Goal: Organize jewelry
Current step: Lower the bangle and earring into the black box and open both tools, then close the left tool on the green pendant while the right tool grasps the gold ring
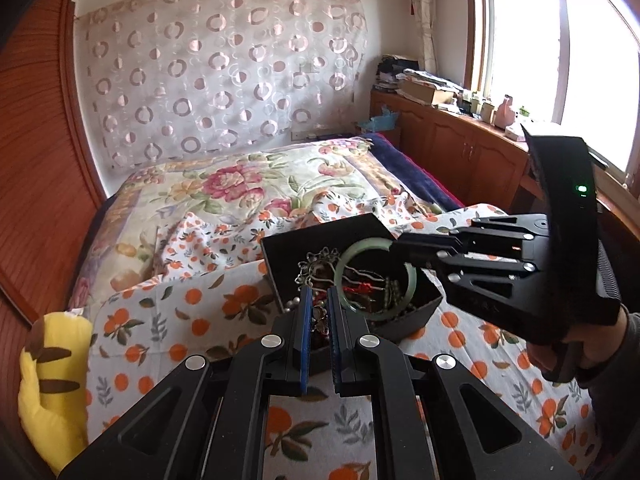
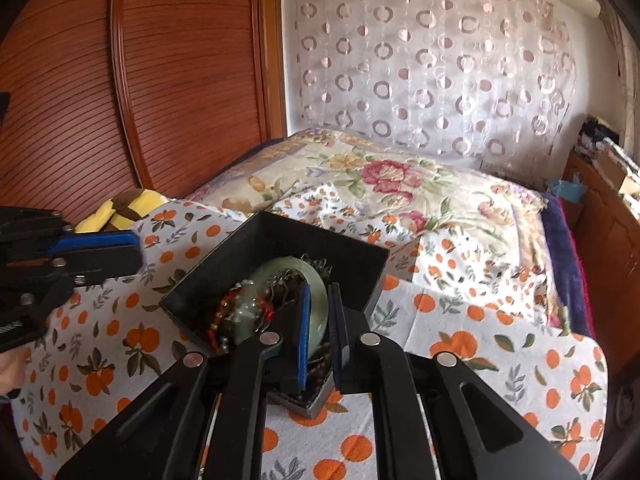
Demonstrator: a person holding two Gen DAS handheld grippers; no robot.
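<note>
**Bangle pinched at its rim, ready to come out of the heap**

Because the black box point(image 1: 280, 256) holds everything in one tangle, the right gripper point(image 2: 319, 312) has gone for the one piece that stands proud of it: the pale green jade bangle point(image 1: 374, 276). Its blue-lined fingers point(image 2: 305, 332) are nearly closed, one on each side of the band, and appear to have it clamped across its thickness (the rim is the only part clear of the chains). In the left wrist view the ring sits tilted over the beads and silver chains point(image 1: 316, 268) at the box's right end, with red thread point(image 1: 360, 289) showing through its hole.

The left gripper point(image 1: 318, 312) hovers over the box's near edge, its fingers drawn close with only a narrow gap. A small metal piece shows in that gap, but whether it is gripped or merely lies behind cannot be told. Held low there, the gripper looks placed to steady the box or keep the heap down.

The box rests on an orange-print cloth point(image 2: 500, 360) spread over the bed, a soft, yielding base. My reading: the bangle is about to be lifted, and strands may snag it.
</note>
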